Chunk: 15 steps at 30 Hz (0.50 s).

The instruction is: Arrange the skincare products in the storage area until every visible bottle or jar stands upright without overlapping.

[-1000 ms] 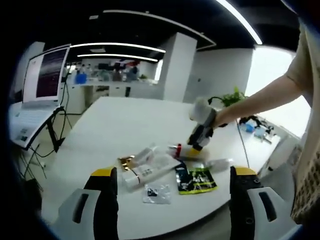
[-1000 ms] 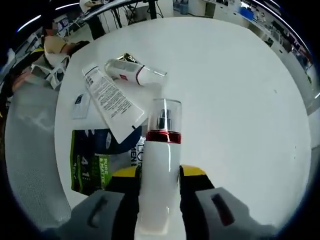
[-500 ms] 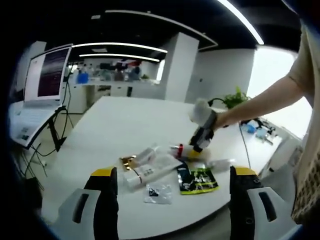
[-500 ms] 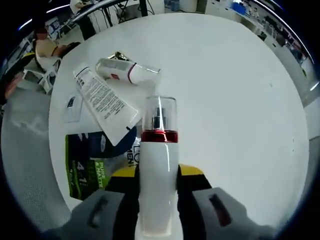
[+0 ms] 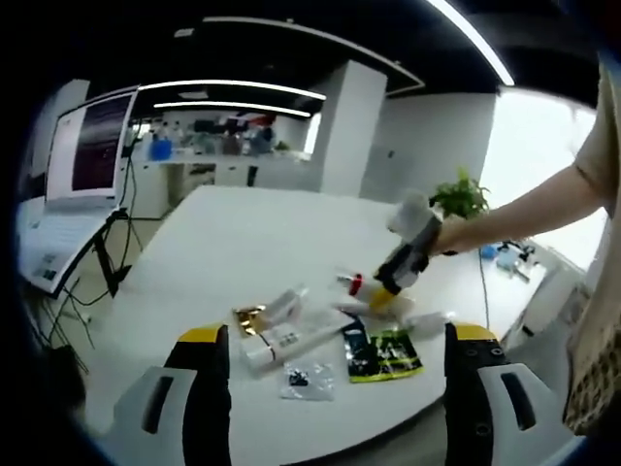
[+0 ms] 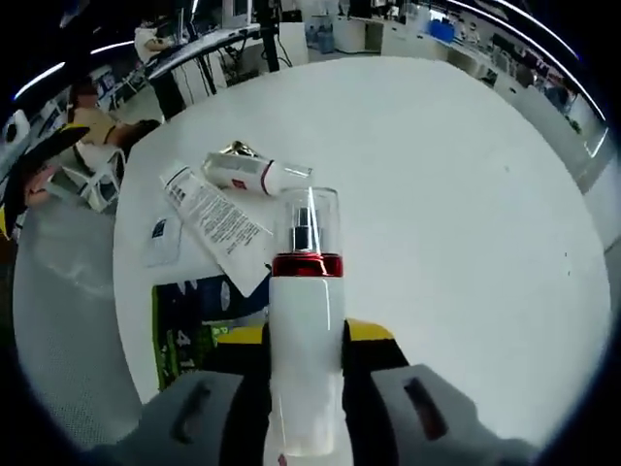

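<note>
Lifted clear since a second ago, the white pump bottle (image 6: 306,330) with its red collar now rides above the white table (image 6: 466,194), where earlier it lay low among the other products. The right gripper (image 6: 303,340) is clamped on the bottle's body, cap pointing forward, apparently so it can be tipped and stood on its base in open space. The left gripper (image 5: 330,383) hangs back with jaws wide apart and nothing between them, watching from the table's near edge. Below the raised bottle lie a dark green packet (image 6: 189,325), a long white tube (image 6: 218,225), a small bottle on its side (image 6: 254,175) and what may be a small sachet (image 6: 160,238), all still flat.
</note>
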{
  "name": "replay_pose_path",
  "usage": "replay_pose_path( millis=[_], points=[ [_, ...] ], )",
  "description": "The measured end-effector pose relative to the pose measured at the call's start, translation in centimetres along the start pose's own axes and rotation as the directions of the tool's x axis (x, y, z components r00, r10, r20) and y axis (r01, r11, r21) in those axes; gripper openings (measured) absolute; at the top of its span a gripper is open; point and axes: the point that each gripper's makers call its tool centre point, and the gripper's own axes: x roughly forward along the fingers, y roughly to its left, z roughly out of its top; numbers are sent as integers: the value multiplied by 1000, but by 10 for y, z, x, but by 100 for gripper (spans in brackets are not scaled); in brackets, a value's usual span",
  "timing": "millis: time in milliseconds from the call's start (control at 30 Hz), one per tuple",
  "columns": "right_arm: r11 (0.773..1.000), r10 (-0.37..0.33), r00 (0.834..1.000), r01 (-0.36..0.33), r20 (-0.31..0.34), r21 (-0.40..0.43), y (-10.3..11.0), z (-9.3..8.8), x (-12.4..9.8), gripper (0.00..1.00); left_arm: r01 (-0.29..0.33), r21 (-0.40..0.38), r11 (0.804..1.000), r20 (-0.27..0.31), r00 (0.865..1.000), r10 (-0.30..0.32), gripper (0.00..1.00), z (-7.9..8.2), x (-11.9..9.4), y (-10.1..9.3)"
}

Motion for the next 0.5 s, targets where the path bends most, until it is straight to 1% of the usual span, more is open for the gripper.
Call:
replay_pose_path(
  millis=[100,167,233,267,300,333,400,433,467,500],
  points=[
    [999,6,996,-9,89,41,9,13,-17,26,26,14,1000,21,999,-26,89,14,4,-6],
    [996,23,988,-35,152,83,18,22,-30,26,41,23,999,40,998,-42,89,24,8,-11],
    [992,37,976,-61,216,108,26,32,-43,26,68,26,997,56,996,-70,89,33,11,-17],
    [989,62,964,-94,260,115,36,38,-53,26,80,24,997,64,995,-81,89,38,13,-20],
    [987,72,956,-110,286,120,41,41,-59,26,99,15,995,77,992,-100,89,43,15,-24],
    [984,96,938,-140,332,111,52,48,-69,26,120,0,993,86,989,-119,89,47,16,-28],
    [977,119,920,-176,373,123,64,52,-81,26,199,-43,979,97,976,-194,88,55,18,-41],
    [971,141,900,-207,412,121,74,57,-90,26,230,-77,970,108,969,-221,86,59,18,-46],
    [966,151,887,-225,437,124,80,59,-95,26,252,-86,964,113,964,-242,85,61,18,-49],
    [956,157,873,-252,462,152,87,61,-102,26,277,-88,957,113,957,-267,86,65,19,-54]
  ],
)
